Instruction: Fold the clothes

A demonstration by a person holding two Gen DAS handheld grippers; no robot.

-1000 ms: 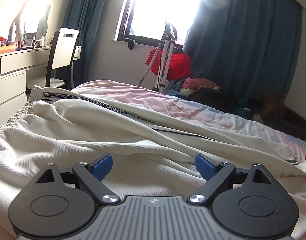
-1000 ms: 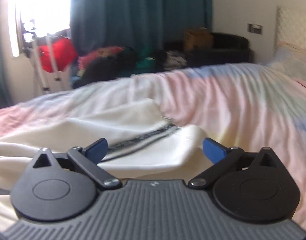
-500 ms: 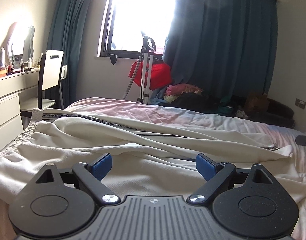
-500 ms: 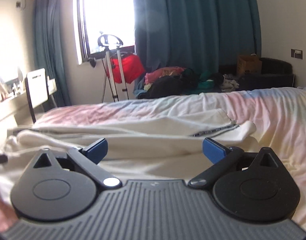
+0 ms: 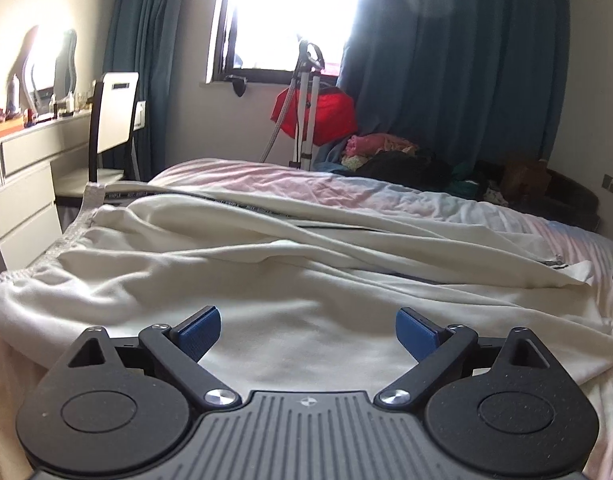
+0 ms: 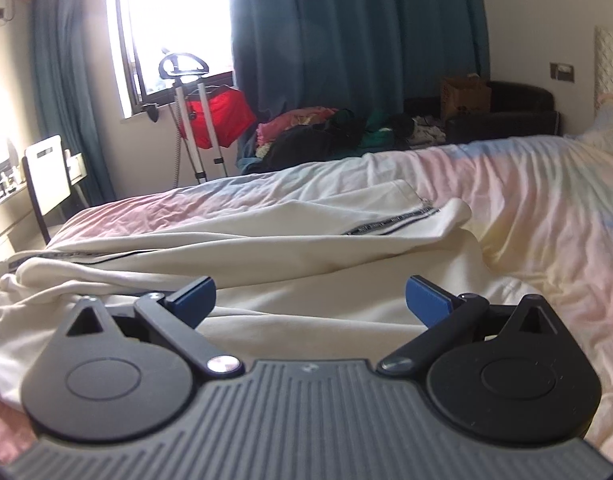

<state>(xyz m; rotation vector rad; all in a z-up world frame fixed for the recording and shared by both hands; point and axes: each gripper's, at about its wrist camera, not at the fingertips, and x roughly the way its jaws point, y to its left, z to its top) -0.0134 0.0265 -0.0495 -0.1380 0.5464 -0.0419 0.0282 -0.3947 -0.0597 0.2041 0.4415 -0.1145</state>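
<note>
Your left gripper (image 5: 308,330) hovers above the cream trousers (image 5: 266,264) with its blue-padded fingers spread wide and nothing between them. Your right gripper (image 6: 310,300) is likewise spread wide and empty, positioned over the leg portion. The trousers lie lengthwise across the bed (image 6: 526,208), wrinkled, the elastic waistband (image 5: 66,236) toward the desk side and the cuffs (image 6: 434,212) toward the pillow end. A black lettered stripe (image 6: 386,226) runs along the leg seam.
</note>
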